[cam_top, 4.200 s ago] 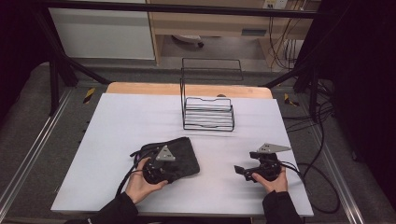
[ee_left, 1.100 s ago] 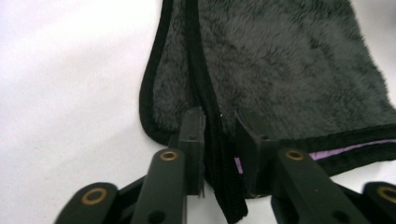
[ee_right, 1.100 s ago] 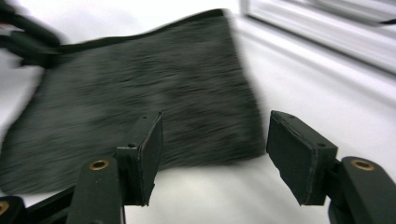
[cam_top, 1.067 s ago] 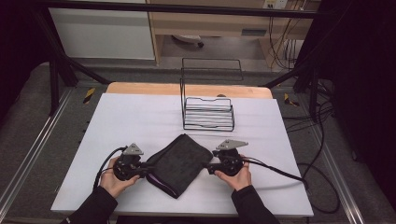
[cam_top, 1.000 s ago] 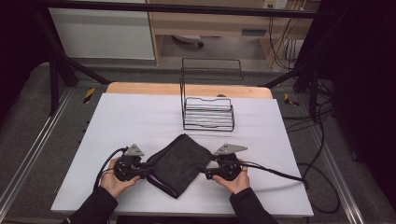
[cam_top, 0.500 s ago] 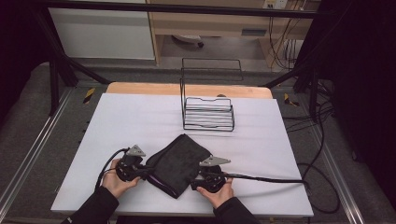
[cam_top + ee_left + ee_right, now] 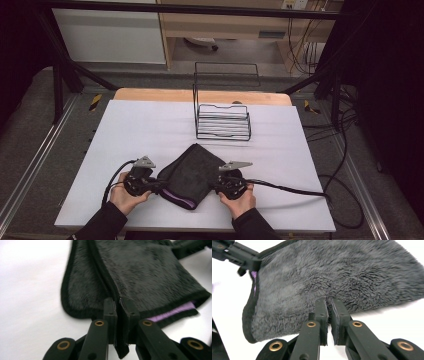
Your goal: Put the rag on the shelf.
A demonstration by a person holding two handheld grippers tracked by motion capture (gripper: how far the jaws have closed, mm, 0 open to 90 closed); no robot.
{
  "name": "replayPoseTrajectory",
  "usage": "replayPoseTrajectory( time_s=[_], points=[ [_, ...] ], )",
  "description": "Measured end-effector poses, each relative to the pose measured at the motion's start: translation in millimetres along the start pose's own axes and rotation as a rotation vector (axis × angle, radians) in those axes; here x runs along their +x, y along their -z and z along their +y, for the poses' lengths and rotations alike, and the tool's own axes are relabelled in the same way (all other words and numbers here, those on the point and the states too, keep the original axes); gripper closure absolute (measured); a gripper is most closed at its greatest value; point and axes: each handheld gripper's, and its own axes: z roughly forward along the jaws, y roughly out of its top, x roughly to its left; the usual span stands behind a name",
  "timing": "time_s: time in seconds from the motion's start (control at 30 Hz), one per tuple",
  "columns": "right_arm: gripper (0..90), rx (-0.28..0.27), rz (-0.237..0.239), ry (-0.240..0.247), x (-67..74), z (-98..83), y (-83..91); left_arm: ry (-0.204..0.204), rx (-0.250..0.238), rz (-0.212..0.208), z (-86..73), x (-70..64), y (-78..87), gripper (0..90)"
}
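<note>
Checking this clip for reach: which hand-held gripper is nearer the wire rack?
Right. The right hand-held gripper sits at the dark cloth's right edge, almost directly below the wire rack. The left hand-held gripper is at the cloth's left edge, farther off to the side.

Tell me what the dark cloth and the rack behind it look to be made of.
Cloth: soft plush fabric, probably microfibre or fleece; fuzzy matted pile, stitched black edging, purple layer at the open edge. Rack: thin black wire, likely coated metal; slim straight rods, see-through frame.
</note>
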Motion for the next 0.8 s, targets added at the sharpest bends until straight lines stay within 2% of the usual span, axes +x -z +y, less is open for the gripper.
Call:
replayPoseTrajectory(
  time_s=[0.1,0.13,0.2,0.27,0.3,0.47,0.53,0.57,0.6,0.63,0.7,0.73,0.77,0.8],
  points=[
    [85.5,0.007,-0.006,0.012,-5.1,3.3,6.8,-0.002,-0.017,-0.025,1.8,-9.9,-3.3,82.7],
    [85.4,0.036,-0.025,0.046,-10.9,6.1,11.6,0.002,-0.027,-0.04,2.5,-12.9,-4.8,81.8],
    [85.4,0.066,-0.02,0.075,-16.9,8.0,13.6,-0.003,-0.025,-0.054,3.7,-18.5,-8.3,81.0],
    [85.3,0.075,-0.012,0.093,-20.3,8.6,13.8,-0.023,-0.014,-0.044,3.7,-24.6,-13.3,80.9],
    [85.2,0.086,-0.003,0.121,-25.6,9.9,14.2,-0.026,-0.011,-0.044,3.7,-27.0,-16.0,80.7],
    [83.8,0.092,-0.018,0.151,-27.3,8.7,9.9,-0.04,-0.017,-0.03,6.4,-27.8,-16.7,78.9],
    [74.1,0.078,-0.025,0.149,-25.4,5.3,9.5,-0.054,-0.044,0.023,8.8,-24.8,-11.7,68.0],
    [65.5,0.059,-0.028,0.147,-24.4,4.3,11.7,-0.061,-0.06,0.065,10.2,-22.3,-9.1,62.2],
    [62.0,0.026,-0.028,0.142,-22.7,2.8,14.6,-0.06,-0.068,0.089,11.6,-18.5,-7.8,56.0],
    [62.0,0.026,-0.028,0.142,-22.7,2.8,14.6,-0.052,-0.068,0.104,12.5,-14.2,-7.8,56.0],
    [52.0,-0.007,-0.001,0.12,-18.3,-1.4,21.4,-0.028,-0.054,0.117,12.2,-6.7,-12.8,47.8],
    [50.4,-0.017,0.008,0.108,-15.6,-4.5,23.1,-0.02,-0.04,0.118,11.7,-5.4,-15.5,45.7],
    [44.0,-0.013,0.018,0.089,-10.8,-10.6,23.7,-0.023,-0.023,0.132,10.5,-4.0,-19.9,45.1],
    [44.0,-0.013,0.018,0.089,-10.8,-10.6,23.7,-0.025,-0.011,0.14,9.8,-3.7,-23.0,45.1]
  ],
)
